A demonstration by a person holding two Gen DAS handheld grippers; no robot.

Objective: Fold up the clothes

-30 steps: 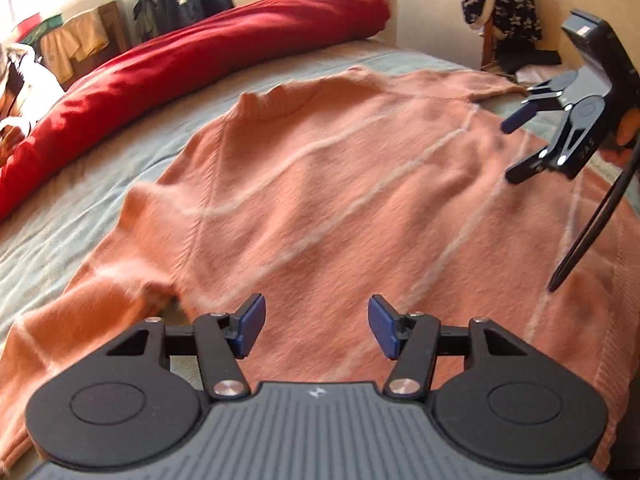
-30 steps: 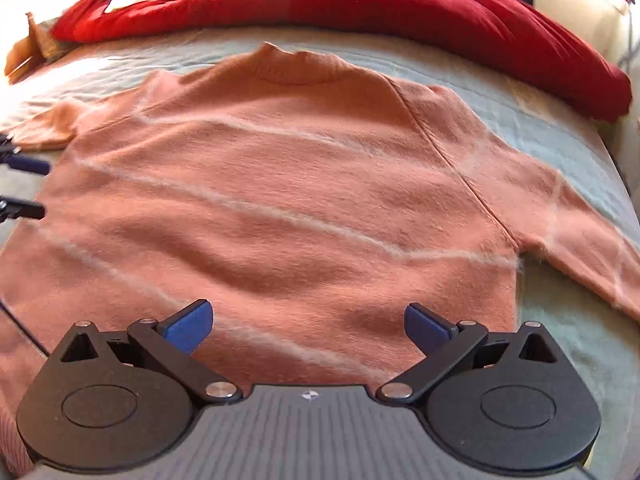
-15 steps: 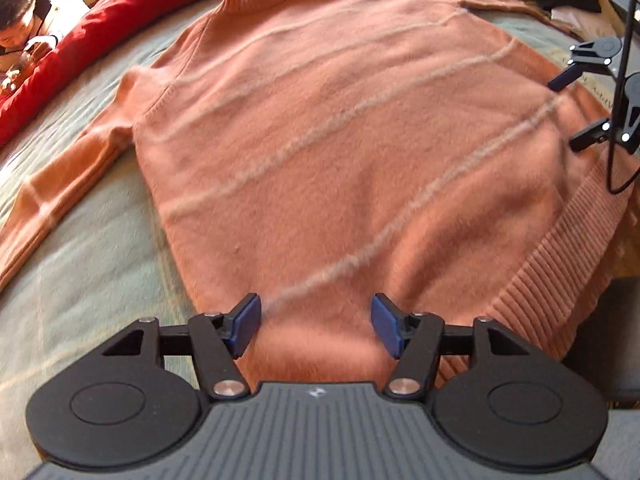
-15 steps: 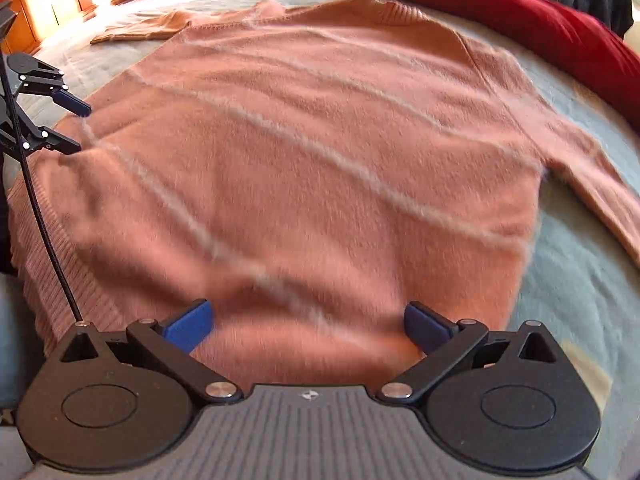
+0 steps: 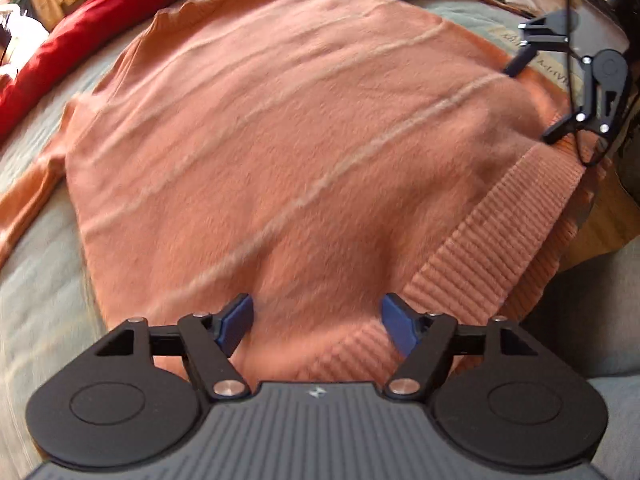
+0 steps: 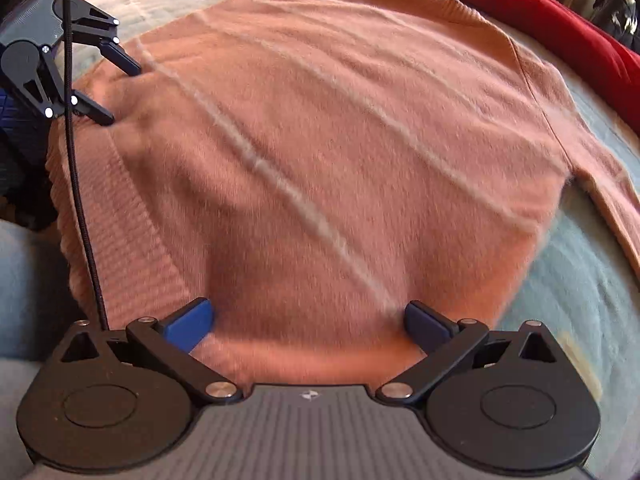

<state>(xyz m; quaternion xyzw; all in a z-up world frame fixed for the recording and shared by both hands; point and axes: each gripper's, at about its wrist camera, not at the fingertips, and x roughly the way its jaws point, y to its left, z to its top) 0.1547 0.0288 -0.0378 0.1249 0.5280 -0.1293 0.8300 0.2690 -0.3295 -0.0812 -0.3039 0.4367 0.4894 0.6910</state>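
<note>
— How many garments on the bed?
— One: a single sweater, spread flat, collar at the far side, ribbed hem at the near edge. Two sleeves lie out to its sides. Several pale stripes cross it.
— And behind it?
— One red cushion along the far edge.
— The grippers?
— Two. The left gripper sits over the hem, its jaws having just been opening, now fairly wide, cloth beneath but not pinched. The right gripper has its jaws wide over the hem's other end, gripping nothing.
</note>
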